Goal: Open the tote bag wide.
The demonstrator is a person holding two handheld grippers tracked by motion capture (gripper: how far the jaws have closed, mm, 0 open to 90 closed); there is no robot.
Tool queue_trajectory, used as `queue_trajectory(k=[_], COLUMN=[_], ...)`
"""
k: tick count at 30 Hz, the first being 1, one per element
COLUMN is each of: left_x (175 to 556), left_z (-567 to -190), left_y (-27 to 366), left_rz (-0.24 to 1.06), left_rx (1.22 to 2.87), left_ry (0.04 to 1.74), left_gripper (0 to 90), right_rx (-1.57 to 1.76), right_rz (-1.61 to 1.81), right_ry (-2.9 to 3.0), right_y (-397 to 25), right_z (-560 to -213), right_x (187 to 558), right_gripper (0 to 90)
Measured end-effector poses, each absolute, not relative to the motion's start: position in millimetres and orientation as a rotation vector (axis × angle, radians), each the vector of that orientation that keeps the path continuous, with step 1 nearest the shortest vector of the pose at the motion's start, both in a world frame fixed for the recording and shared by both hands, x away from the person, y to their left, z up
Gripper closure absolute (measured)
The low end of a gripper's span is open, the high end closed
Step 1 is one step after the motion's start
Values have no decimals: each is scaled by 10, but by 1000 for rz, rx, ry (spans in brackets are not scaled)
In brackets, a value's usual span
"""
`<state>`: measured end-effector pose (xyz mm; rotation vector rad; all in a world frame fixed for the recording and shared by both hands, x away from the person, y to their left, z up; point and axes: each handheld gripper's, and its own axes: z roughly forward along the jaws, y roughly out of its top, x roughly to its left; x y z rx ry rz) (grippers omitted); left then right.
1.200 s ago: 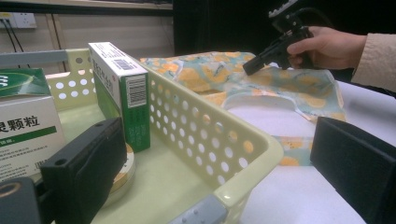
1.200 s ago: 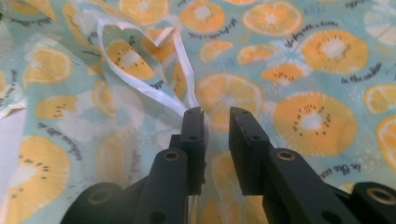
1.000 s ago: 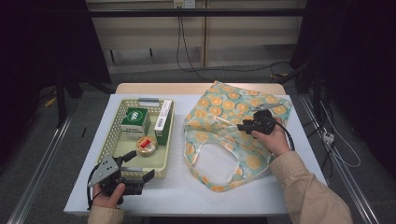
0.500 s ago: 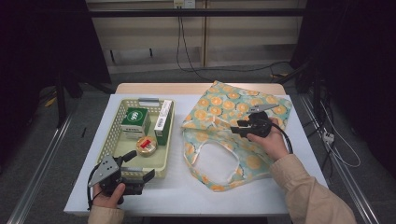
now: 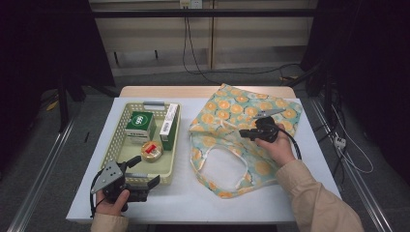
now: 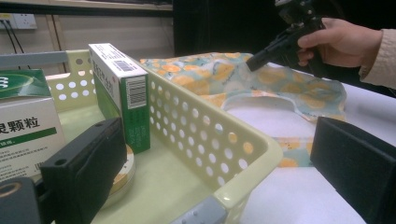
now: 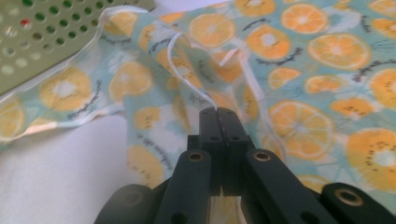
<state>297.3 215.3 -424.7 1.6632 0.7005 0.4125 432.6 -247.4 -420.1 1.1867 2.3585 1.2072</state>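
An orange-slice print cloth bag (image 5: 241, 111) lies flat on the right half of the white table. My right gripper (image 5: 243, 134) hovers over the bag's middle, pointing left. In the right gripper view its jaws (image 7: 219, 113) are shut on the bag's white-trimmed edge (image 7: 187, 74), which is lifted into a fold. My left gripper (image 5: 145, 172) is open at the near right corner of a pale yellow perforated basket (image 5: 109, 150). In the left gripper view its jaws straddle that basket corner (image 6: 247, 158), and the right gripper (image 6: 256, 61) shows beyond it over the bag (image 6: 210, 74).
The basket holds a green-and-white box (image 5: 140, 124), a tall narrow box (image 5: 168, 125) standing on edge, and a round tin (image 5: 151, 150). Bare table surface (image 5: 193, 198) lies in front of the basket and bag. Cables run across the floor behind the table.
My right gripper has moved left across the bag, drawing the pinched edge with it. The left gripper has stayed at the basket's corner.
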Motion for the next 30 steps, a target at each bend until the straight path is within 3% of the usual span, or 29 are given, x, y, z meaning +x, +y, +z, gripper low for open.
queue_trajectory(k=[11, 19, 30], left_x=[2980, 2982, 2979], left_z=[-4256, -4259, -4252], left_y=[2134, 2143, 2144], left_rz=[406, 402, 407], left_rx=[1665, 1666, 1663], left_ry=[704, 705, 700], left_gripper=[34, 34, 35], right_rx=[1390, 1369, 1308], right_rz=[1208, 1103, 1130], right_ry=[2212, 2279, 2302], right_y=[-2857, -2784, -2674], right_z=[-4392, -4564, -4438], right_x=[4607, 4653, 4563], right_gripper=[900, 896, 696])
